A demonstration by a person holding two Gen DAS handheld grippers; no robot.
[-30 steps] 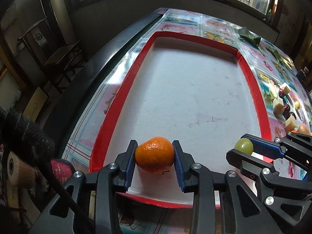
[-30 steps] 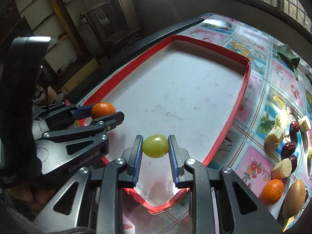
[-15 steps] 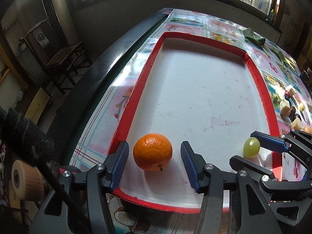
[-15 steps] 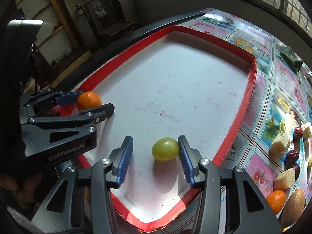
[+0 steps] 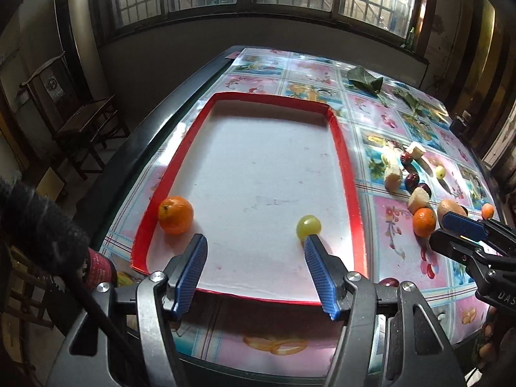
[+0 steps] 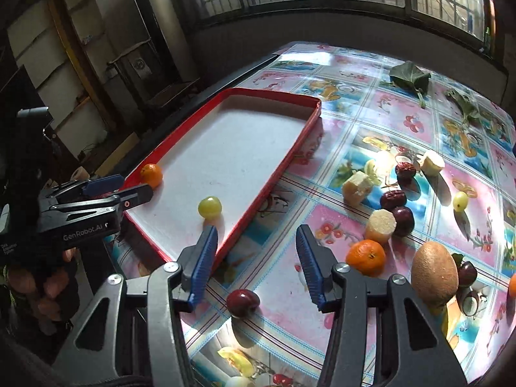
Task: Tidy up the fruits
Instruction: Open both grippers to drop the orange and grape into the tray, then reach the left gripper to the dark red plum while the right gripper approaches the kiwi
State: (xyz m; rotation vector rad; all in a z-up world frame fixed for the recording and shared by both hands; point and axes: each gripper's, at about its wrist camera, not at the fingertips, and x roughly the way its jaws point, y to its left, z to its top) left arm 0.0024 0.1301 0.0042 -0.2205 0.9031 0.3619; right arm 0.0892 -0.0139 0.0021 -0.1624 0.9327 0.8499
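A red-rimmed white tray [image 5: 342, 148] [image 6: 267, 190] lies on the flowered tablecloth. Inside it, an orange [image 5: 175, 215] [image 6: 151, 175] rests against the near-left rim and a green grape [image 5: 308, 226] [image 6: 209, 207] sits near the front right. My left gripper [image 5: 254, 245] hovers above the tray's near edge, its jaws opening with nothing between them. My right gripper [image 6: 256, 235] hangs over the tablecloth just right of the tray, its jaws also opening and empty. A dark red fruit [image 6: 242, 303] lies on the cloth under it. Each gripper shows in the other's view: the right gripper [image 5: 461, 235] and the left gripper [image 6: 113, 190].
Loose fruit lies right of the tray: another orange [image 6: 366, 257], a kiwi [image 6: 434, 272], dark red fruits [image 6: 403, 220], pale cut pieces [image 6: 380, 225] and a second grape [image 6: 460, 200]. Green leaves [image 6: 409, 77] lie at the back. The table's dark edge runs along the left.
Both grippers opened, let go of the orange and the grape, and drew back and up. The two fruits now rest in the tray. The right gripper swung right, off the tray.
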